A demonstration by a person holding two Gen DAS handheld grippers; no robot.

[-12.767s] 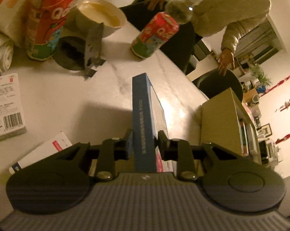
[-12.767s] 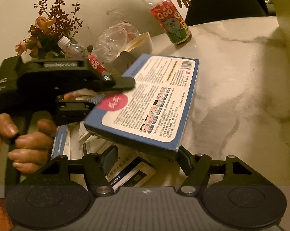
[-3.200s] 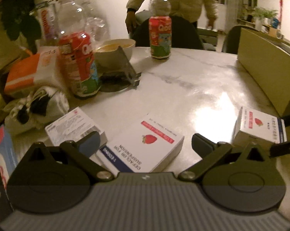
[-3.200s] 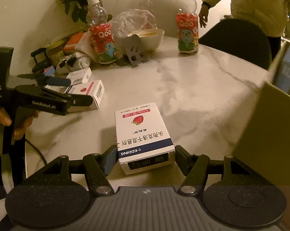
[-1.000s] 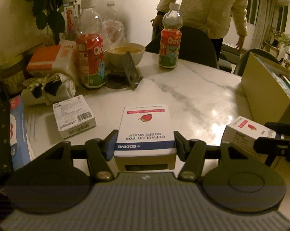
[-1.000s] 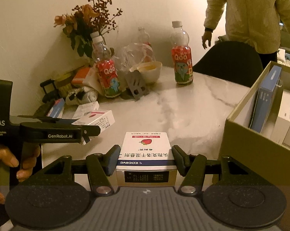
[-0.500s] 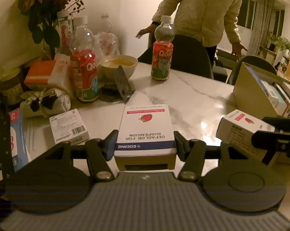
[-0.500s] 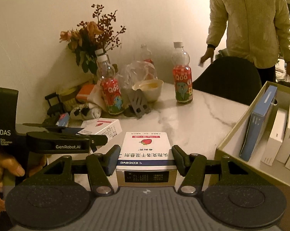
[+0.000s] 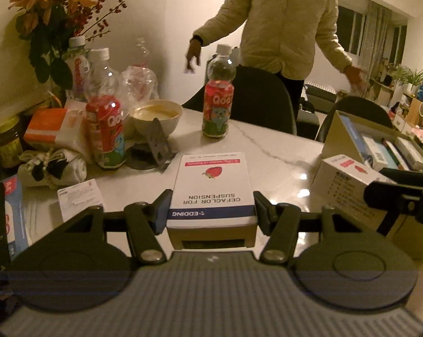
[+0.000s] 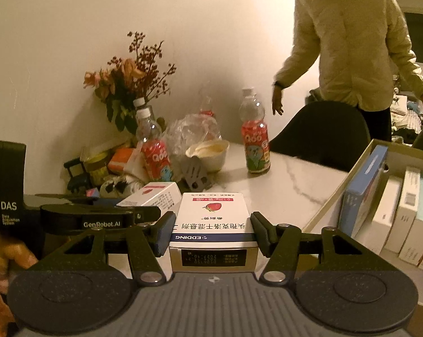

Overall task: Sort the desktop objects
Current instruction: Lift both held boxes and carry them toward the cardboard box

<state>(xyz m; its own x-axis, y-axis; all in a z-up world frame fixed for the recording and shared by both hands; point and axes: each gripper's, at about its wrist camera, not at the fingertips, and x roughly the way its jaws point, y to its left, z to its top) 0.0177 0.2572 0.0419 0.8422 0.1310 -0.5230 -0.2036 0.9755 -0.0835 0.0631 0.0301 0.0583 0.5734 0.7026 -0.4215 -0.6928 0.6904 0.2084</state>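
Note:
My left gripper (image 9: 211, 209) is shut on a white Cefaclor medicine box (image 9: 213, 188) with a strawberry print and holds it above the marble table (image 9: 281, 151). My right gripper (image 10: 211, 230) is shut on a second white medicine box (image 10: 211, 214) of the same kind and holds it raised beside the open cardboard box (image 10: 335, 196). In the left wrist view the right gripper's box (image 9: 343, 179) shows at the right, next to the cardboard box (image 9: 343, 137). In the right wrist view the left gripper's box (image 10: 152, 195) shows at the left.
Several boxes stand upright in the cardboard box, among them a blue one (image 10: 363, 191). Two Qoo bottles (image 9: 218, 104) (image 9: 106, 123), a bowl (image 9: 158, 115), a grey stand (image 9: 159, 143), a small white box (image 9: 81, 199) and flowers (image 9: 51, 28) crowd the far left. A person (image 9: 284, 33) stands behind a chair.
Both grippers have risen with their boxes held. The right one has come nearer to the cardboard box's opening. The person behind the table has moved an arm.

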